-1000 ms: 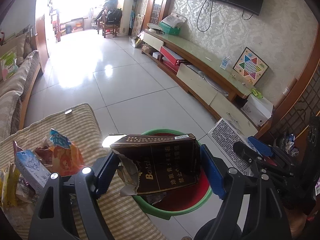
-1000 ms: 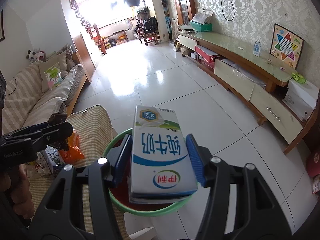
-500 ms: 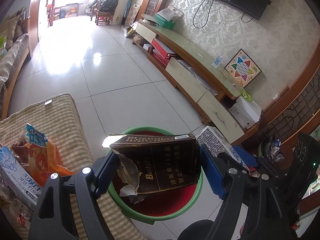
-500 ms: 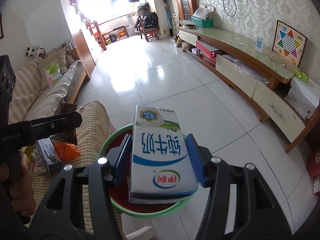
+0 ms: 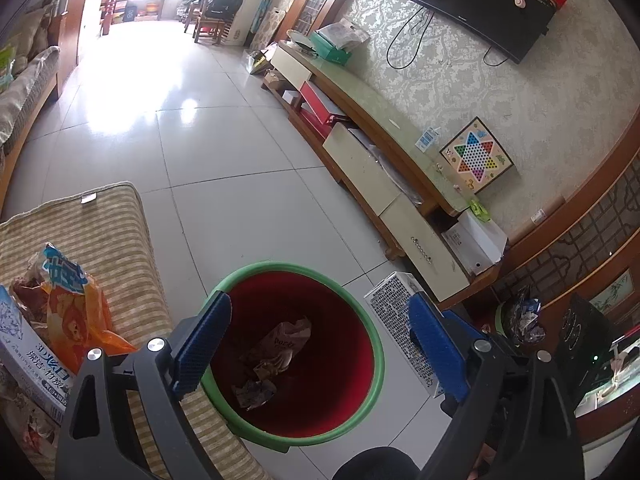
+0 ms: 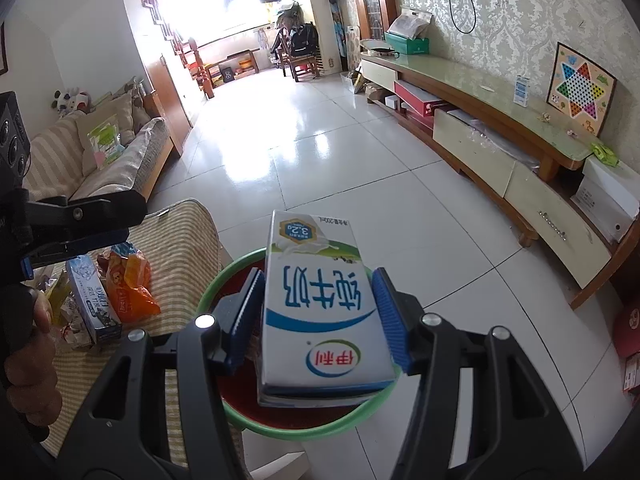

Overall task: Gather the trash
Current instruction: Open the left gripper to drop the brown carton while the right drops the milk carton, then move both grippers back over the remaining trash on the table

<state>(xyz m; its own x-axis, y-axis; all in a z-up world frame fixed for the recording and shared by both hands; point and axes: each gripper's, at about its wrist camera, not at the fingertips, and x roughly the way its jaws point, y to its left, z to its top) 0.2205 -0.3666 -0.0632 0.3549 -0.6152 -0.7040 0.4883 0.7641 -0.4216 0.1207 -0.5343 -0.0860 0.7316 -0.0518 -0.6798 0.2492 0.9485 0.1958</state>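
My left gripper [image 5: 318, 310] hangs over a red bin with a green rim [image 5: 280, 268]. Its jaws are opening and nothing is between them. Crumpled wrappers [image 5: 276, 346] lie on the bin's bottom. My right gripper [image 6: 318, 284] is shut on a white, blue and green milk carton [image 6: 320, 304], held above the same bin [image 6: 212, 292]. That carton [image 5: 394, 308] shows at the bin's right side in the left wrist view. An orange snack bag [image 5: 76, 320] and a blue-white box [image 5: 28, 354] lie on the striped cushion left of the bin. The left gripper [image 6: 132, 224] sits above them in the right wrist view.
The striped cushion [image 5: 80, 232] borders the bin on the left. A long low TV cabinet [image 5: 380, 168] runs along the right wall, with a white box [image 5: 476, 240] at its near end. Tiled floor [image 5: 220, 140] stretches ahead, with a sofa [image 6: 100, 160] at the left.
The left gripper's jaws have spread and the dark torn box that was between them is gone from them. The left view has tilted slightly. The right gripper and its carton have not moved.
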